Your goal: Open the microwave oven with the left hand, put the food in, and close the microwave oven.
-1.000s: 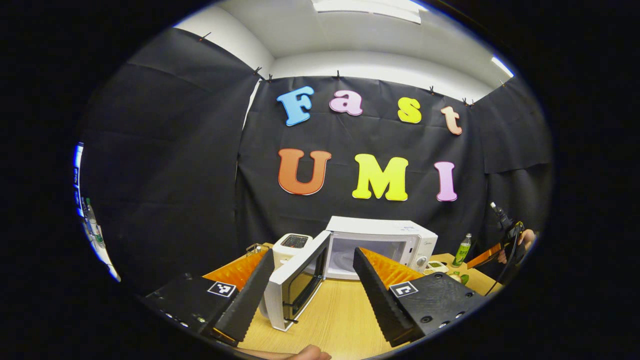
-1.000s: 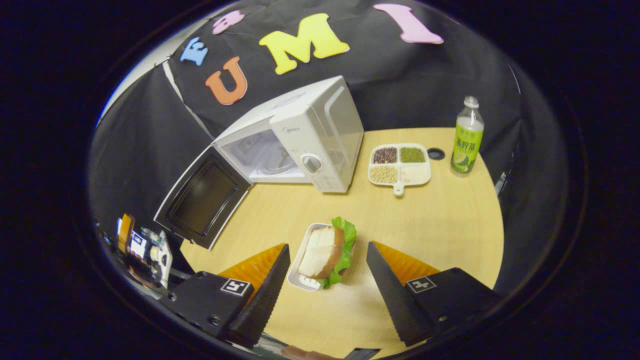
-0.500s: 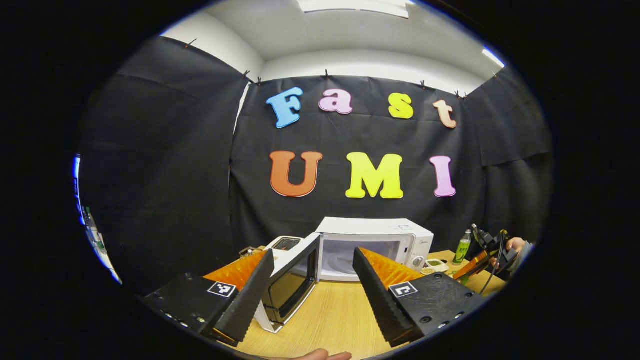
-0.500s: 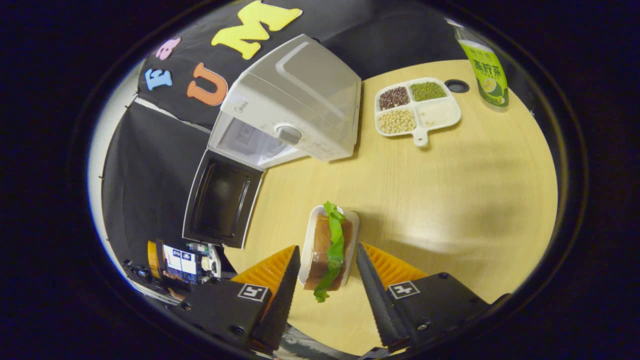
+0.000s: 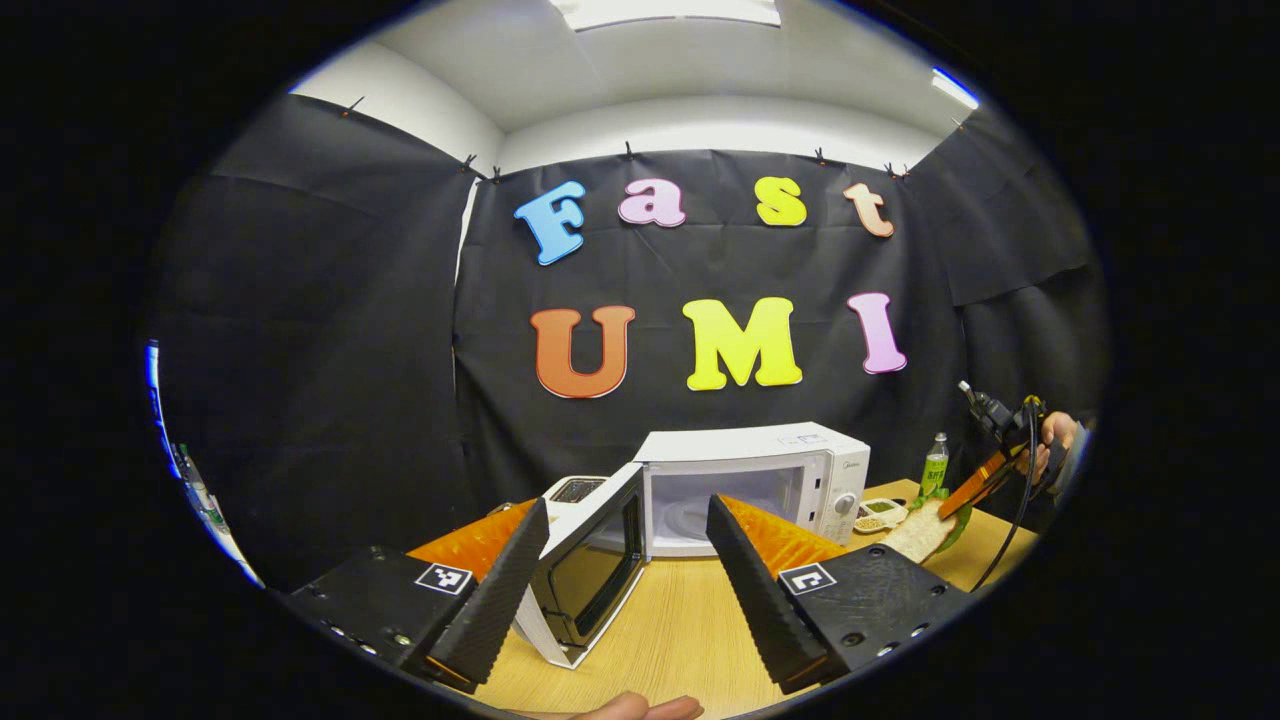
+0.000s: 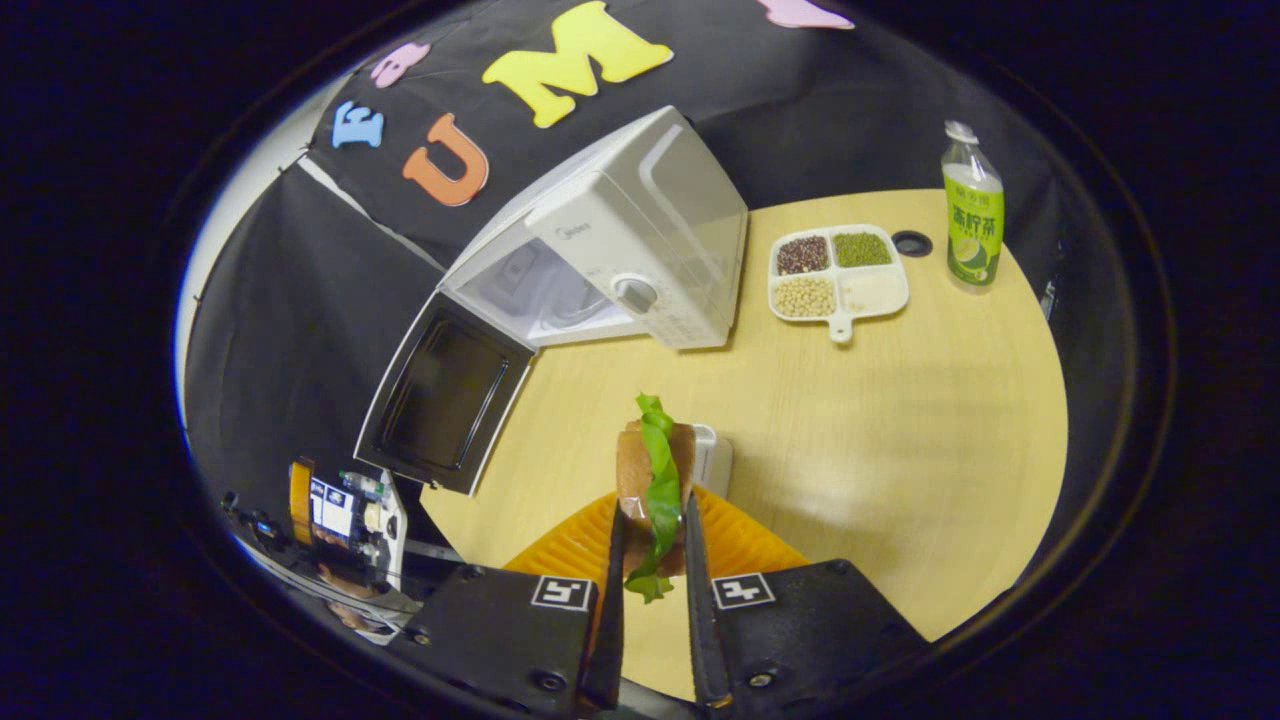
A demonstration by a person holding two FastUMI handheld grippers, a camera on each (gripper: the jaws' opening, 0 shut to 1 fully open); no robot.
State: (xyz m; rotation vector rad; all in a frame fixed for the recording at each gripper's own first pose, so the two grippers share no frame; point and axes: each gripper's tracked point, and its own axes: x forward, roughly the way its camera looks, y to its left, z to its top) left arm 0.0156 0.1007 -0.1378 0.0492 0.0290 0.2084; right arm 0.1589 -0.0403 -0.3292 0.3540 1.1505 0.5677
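Right tool (image 6: pixel 650 560) pinches the sandwich (image 6: pixel 655 480) between both fingers, above the worktop (image 6: pixel 900 420). Ahead and left stands the microwave (image 6: pixel 640 250), door (image 6: pixel 445 395) open. Left tool (image 5: pixel 620 590) is spread, holding nothing.

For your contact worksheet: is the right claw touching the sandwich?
Touching. In the right gripper view, the right claw has both fingers pressed against the sandwich, lifted off its small white tray.

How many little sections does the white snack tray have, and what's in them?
4. On the divided tray: dark reddish beans back left, green beans back right, pale yellow beans front left, and a whitish filling front right.
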